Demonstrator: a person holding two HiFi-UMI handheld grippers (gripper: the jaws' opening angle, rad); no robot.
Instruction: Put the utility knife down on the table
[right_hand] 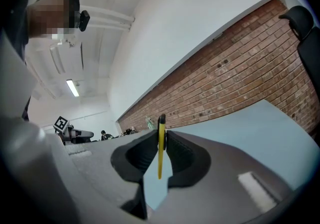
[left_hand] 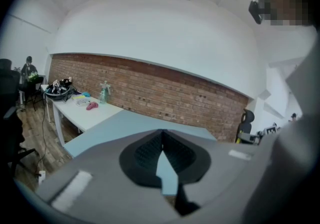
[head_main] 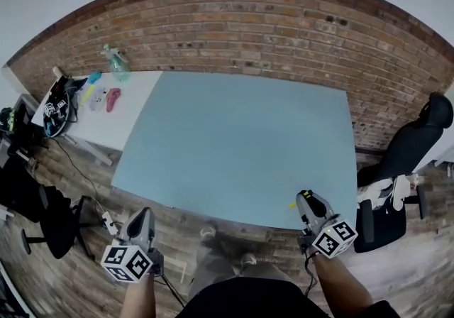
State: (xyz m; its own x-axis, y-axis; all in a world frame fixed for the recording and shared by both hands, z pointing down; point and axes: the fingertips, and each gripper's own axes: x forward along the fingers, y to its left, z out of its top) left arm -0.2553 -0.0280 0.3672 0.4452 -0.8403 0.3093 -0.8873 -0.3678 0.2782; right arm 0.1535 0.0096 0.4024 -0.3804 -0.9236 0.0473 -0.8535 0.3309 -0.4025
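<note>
Head view gives only a yellow sliver of the utility knife (head_main: 291,204) beside the right gripper (head_main: 306,200), down at five o'clock by the bench's (head_main: 241,139) near edge. The right gripper view shows it plainly: a thin yellow strip standing edge-on, jaws clamped on it, held off the bench. Left gripper (head_main: 144,216) sits at seven o'clock, jaws together, nothing between them.

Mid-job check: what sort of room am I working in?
Probably an office or lab workspace: exposed brick wall, a large pale-blue table, a black office chair beside it, and a cluttered white desk.
</note>
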